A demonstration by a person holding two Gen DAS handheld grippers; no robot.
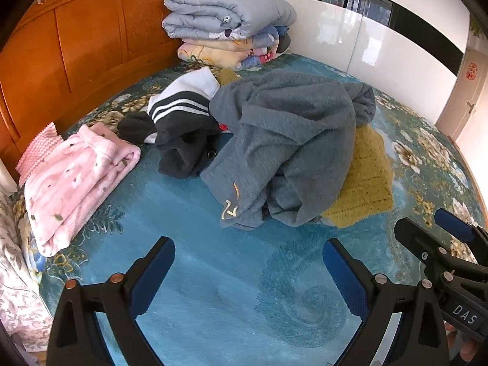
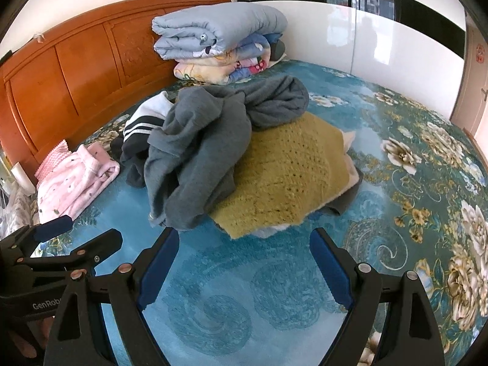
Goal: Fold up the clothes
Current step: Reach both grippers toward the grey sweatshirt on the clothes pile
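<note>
Lying ahead of both spread claws (image 2: 244,262) — rumpled grey garment (image 2: 198,152)

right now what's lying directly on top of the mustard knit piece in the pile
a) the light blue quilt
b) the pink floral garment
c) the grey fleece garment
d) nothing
c: the crumpled grey fleece garment drapes over the left part of the mustard knit piece, while the folded pink one sits apart at the left.

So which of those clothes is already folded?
The pink floral garment by the headboard; the grey top, mustard knit and striped piece lie crumpled.
</note>
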